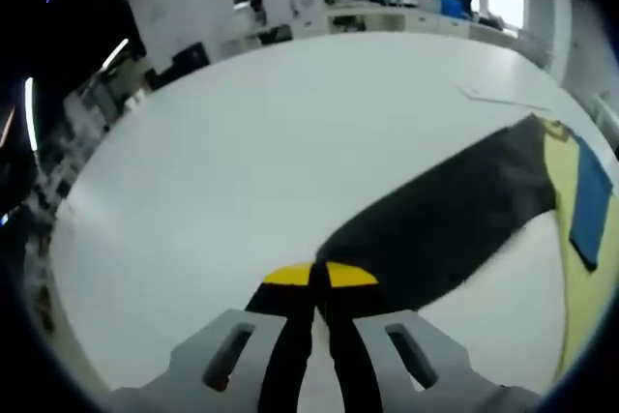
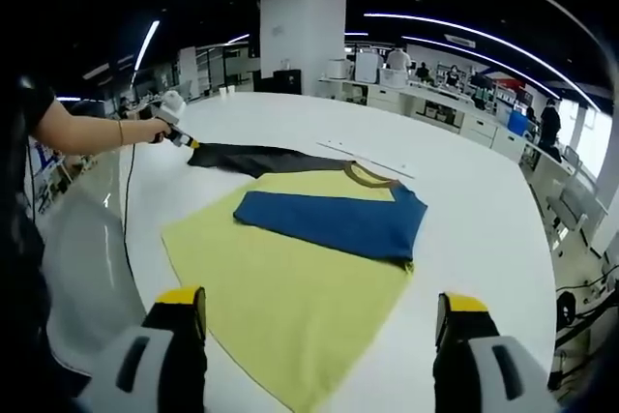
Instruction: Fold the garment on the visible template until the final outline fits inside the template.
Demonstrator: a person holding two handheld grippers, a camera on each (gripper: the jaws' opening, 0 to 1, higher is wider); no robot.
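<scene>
Garment of yellow, blue and dark panels lies spread on a large white table in an open workshop, its blue band folded across the yellow body and a ribbed collar facing the far side. In the right gripper view, the right gripper hovers above the near yellow edge with its yellow-tipped jaws set wide apart and nothing between them. Across the cloth, the left gripper is held by a person's bare forearm at the tip of the dark sleeve, which stretches out flat toward the table's far-left edge; a cable hangs from that gripper.

The left gripper view looks along the left gripper, whose jaws are pressed together, yellow tips meeting at the end of the dark sleeve; the cloth appears pinched between them, though the exact grip is hidden by the tips. The sleeve runs away to the right toward the yellow body and blue band. The white table spreads beyond. Desks, a white pillar and ceiling strip lights fill the background, with people standing at the far benches.
</scene>
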